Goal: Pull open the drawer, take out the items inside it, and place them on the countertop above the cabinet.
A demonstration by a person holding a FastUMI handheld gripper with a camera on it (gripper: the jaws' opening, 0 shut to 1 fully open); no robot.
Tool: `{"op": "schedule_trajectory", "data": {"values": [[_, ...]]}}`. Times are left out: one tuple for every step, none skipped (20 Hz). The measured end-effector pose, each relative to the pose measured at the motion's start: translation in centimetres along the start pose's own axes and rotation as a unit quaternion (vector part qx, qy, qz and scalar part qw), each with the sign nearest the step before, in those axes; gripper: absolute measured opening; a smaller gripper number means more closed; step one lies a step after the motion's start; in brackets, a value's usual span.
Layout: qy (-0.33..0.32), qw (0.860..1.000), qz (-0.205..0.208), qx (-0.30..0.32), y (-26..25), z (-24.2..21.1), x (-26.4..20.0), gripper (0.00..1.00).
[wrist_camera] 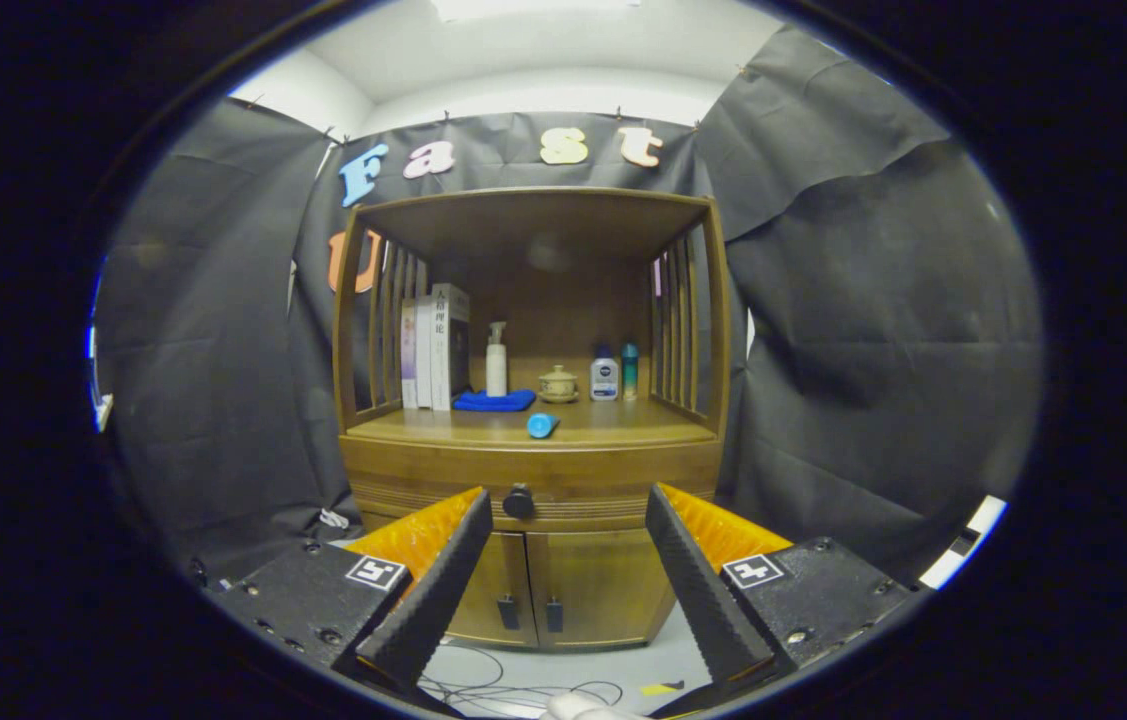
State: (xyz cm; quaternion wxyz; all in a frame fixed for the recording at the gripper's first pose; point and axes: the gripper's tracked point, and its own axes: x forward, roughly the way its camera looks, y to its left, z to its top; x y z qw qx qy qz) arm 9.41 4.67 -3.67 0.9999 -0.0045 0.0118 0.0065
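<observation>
The tool (568, 500) stands wide open with nothing between its fingers, held back from the wooden cabinet (533, 560). The drawer (531, 478) runs across the cabinet front just under the tabletop (483, 425) and looks fully closed; its dark round knob (519, 501) sits between the fingers, nearer the left one and well beyond them. The items inside are hidden, so their weight cannot be judged.

The knob is the one place to take hold — small, hard and probably smooth, so the fingers should close squarely on its sides, or it may slip during the pull. A wooden drawer likely slides stiffly and wants a straight, level draw.

On the tabletop a blue cylinder (542, 426) lies near the front edge; farther back stand books (435, 345), a pump bottle (496, 360), a blue cloth (494, 401), a small lidded pot (558, 384) and two bottles (615, 373). Bare wood at the front left and right offers landing room — though slatted sides and a roof hem it in.
</observation>
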Motion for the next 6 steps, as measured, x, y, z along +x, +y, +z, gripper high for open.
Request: {"op": "schedule_trajectory", "data": {"values": [[-0.001, 1.0, 0.001, 0.0, 0.06, 0.07, -0.1, 1.0], [-0.003, 1.0, 0.002, -0.001, 0.2, 0.3, -0.19, 1.0], [-0.005, 1.0, 0.003, -0.003, 0.35, 0.46, -0.31, 1.0], [-0.008, 1.0, 0.005, -0.004, 0.45, 0.63, -0.42, 1.0], [-0.008, 1.0, 0.006, -0.006, 0.45, 0.64, -0.43, 1.0], [-0.008, 1.0, 0.006, -0.007, 0.45, 0.67, -0.49, 1.0]]}}
